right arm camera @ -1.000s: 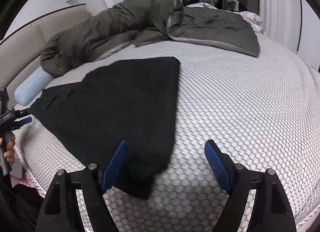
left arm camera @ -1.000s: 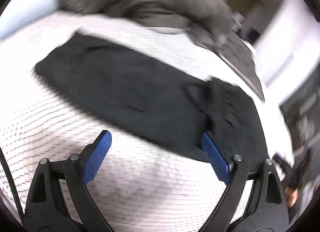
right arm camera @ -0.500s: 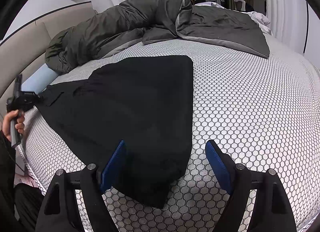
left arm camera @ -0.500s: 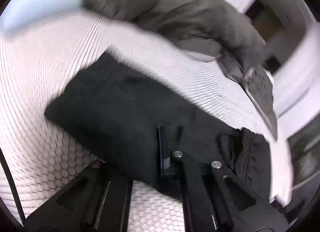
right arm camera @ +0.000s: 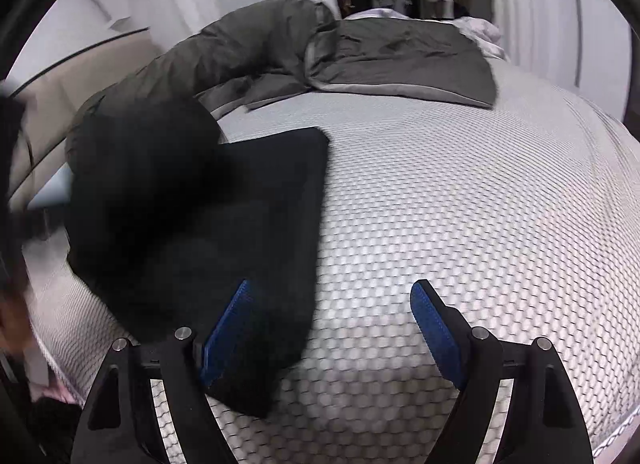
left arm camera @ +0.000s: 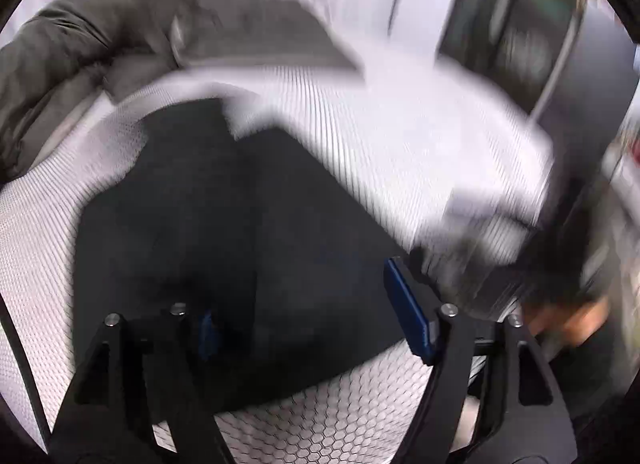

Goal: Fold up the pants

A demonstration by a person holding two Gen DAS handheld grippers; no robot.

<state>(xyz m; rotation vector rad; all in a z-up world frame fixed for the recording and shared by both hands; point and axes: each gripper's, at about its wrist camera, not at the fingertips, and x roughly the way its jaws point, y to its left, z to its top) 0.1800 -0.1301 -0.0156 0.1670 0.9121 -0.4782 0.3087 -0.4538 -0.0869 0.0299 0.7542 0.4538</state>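
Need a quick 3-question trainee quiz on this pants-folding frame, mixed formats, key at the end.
1. True or false: the right gripper is clamped on the black pants.
2. Multiple choice: what does the grey duvet lie on?
A. the far part of the bed
B. the floor
C. the pants
3. Fill in: the white bed cover has a ______ pattern.

Key
1. False. Its jaws stand apart; only the left blue pad overlaps the pants' near edge, and the other is over bare cover.
2. A
3. Honeycomb (hexagon)

Note: the left gripper is opening over the pants; the blur hides whether cloth is between the pads.
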